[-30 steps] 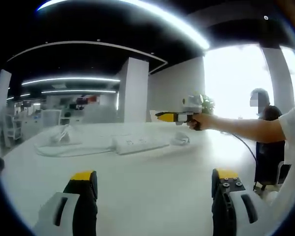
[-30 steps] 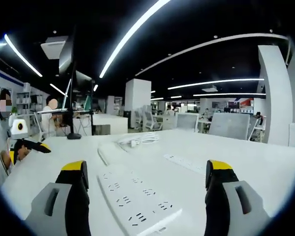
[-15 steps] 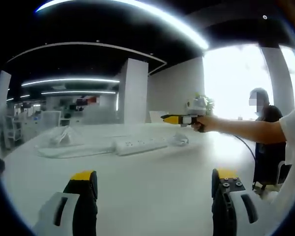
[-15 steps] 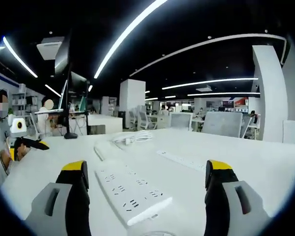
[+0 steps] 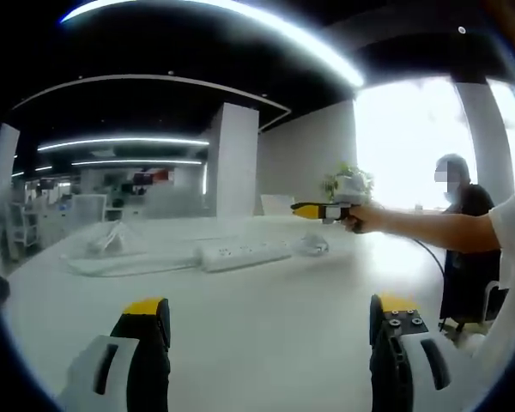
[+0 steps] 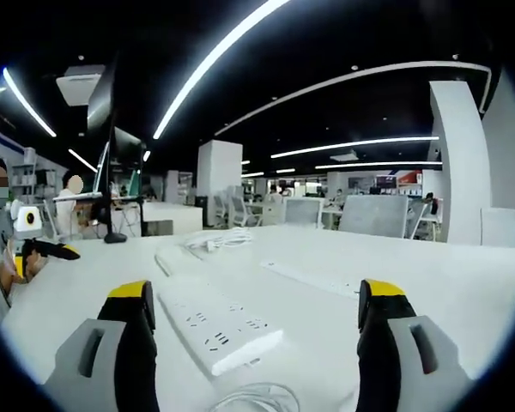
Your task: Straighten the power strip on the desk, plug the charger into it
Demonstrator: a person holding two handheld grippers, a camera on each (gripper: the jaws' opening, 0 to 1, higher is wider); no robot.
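A white power strip (image 5: 240, 253) lies on the white desk (image 5: 266, 326), far ahead of my left gripper (image 5: 270, 305), which is open and holds nothing. In the right gripper view the same strip (image 6: 219, 322) lies slantwise just ahead of my right gripper (image 6: 255, 296), open and empty above the desk. A loop of the strip's white cable (image 6: 249, 399) lies at the bottom between the jaws. My right gripper (image 5: 320, 210) hangs in the air above the strip's right end, a hand holding it. A white coiled cable (image 5: 313, 246) lies beside that end.
A second flat white strip (image 6: 313, 279) lies farther right, and a third (image 6: 172, 262) with a bundled white cord (image 6: 215, 243) behind. A clear bag (image 5: 107, 239) sits at the desk's left. A person (image 5: 459, 206) sits beyond the desk's right edge. A monitor stand (image 6: 113, 236) stands far left.
My right gripper has drawn back from the power strip and shifted right; the strip now looks farther off and its cable loop has come into view. The left gripper has stayed put.
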